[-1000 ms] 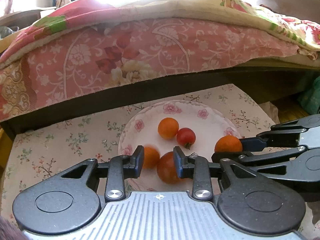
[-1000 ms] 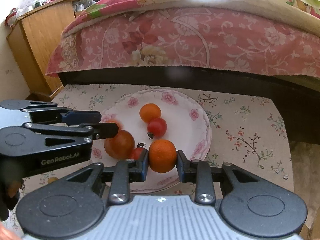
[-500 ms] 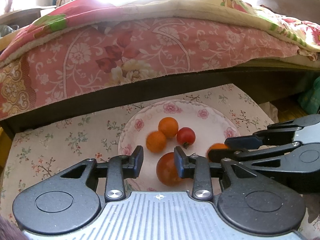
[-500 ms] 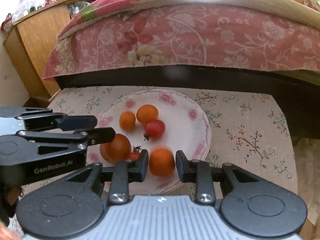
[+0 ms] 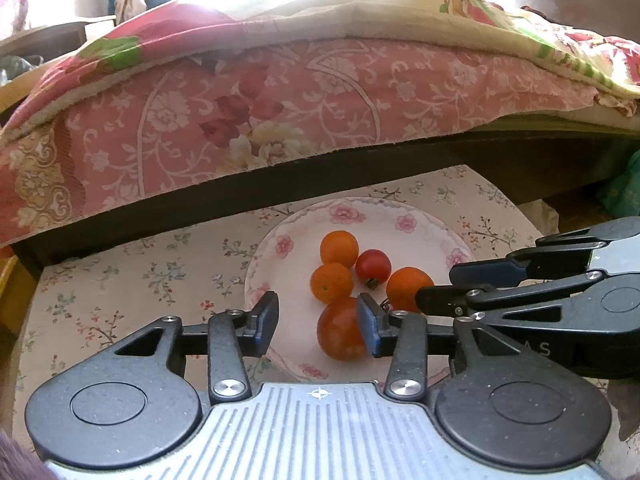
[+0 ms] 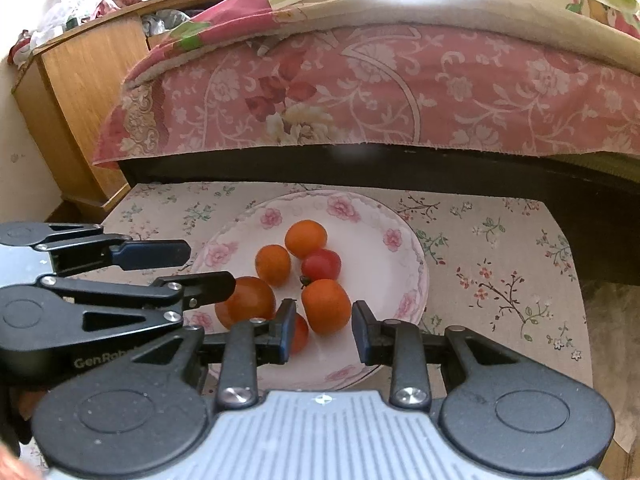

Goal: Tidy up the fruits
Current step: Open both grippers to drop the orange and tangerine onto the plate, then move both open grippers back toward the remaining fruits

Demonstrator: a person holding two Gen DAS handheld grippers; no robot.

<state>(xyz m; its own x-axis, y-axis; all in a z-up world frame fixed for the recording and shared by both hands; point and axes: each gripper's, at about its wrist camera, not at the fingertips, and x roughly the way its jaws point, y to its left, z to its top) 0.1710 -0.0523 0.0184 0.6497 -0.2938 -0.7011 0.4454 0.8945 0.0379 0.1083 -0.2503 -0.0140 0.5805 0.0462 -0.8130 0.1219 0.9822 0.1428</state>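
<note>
My left gripper (image 5: 318,322) hangs low over the near rim of the floral plate (image 6: 414,264), its fingers spread wide and gripping nothing. The large tomato (image 5: 340,334) lies on the plate just ahead, close against my right-hand finger pad, though I cannot tell whether they touch.

Further into the plate, from left to right, sit a small orange fruit (image 5: 331,282), another orange fruit (image 5: 339,248) behind it, a red cherry tomato (image 5: 373,266) with its stem end turned toward me, and a third orange fruit (image 5: 408,286) nearest my other hand. From the right wrist view a sixth piece, a small red tomato (image 6: 299,334), peeks out behind my finger.

My right gripper (image 6: 322,332) hovers at the plate's near edge, jaws apart and empty, with that third orange fruit lying on the plate just beyond the gap.

The plate rests on a flower-print cloth (image 6: 500,264), beside a bed draped in a pink floral bedspread (image 6: 400,92).
</note>
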